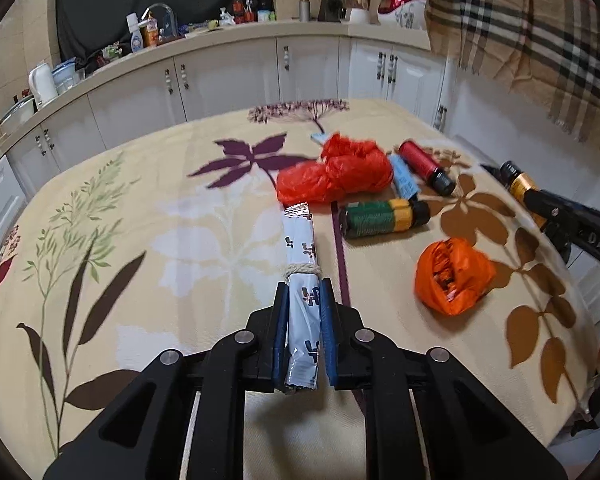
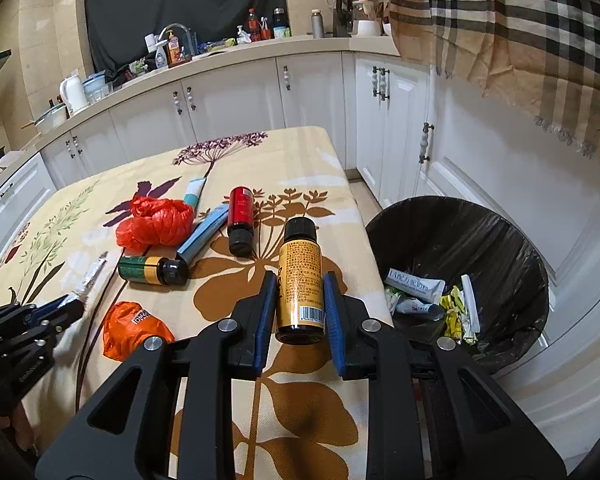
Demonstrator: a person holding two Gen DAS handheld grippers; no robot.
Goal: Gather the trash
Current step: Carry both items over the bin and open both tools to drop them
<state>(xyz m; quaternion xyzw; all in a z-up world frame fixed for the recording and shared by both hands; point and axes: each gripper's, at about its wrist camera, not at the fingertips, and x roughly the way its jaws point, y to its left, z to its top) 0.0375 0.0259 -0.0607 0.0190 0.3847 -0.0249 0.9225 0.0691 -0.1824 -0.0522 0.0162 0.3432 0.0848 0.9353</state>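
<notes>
1. Yellow-labelled bottle [image 2: 300, 280] sits clamped between the pads of the right gripper [image 2: 298, 280], cap pointing away up the frame, its long axis running along the fingers.
2. Black-lined bin [image 2: 460, 232] stands at the right of the right wrist view, off the table's [image 2: 308, 152] right edge and lower than it. It lies just right of the held bottle, so the coming drop likely turns on a short swing to the right over the rim.
3. Pale wrapped roll [image 1: 302, 280], tied with string near its middle, is gripped by the left gripper [image 1: 304, 296] at its near end, jaws narrow around it. Its long axis points straight up the frame towards the red bag [image 1: 340, 172].
4. The right hand is clearly nearer the bin; the left must cross the table.
5. Only the right wrist view shows the bin and the tubes and wrappers already in it. The left wrist view alone shows the string on the roll clearly.
6. Still lying on the table: green bottle [image 2: 152, 270], red bottle [image 2: 242, 216], blue tube [image 2: 204, 234], orange bag [image 2: 134, 330].
</notes>
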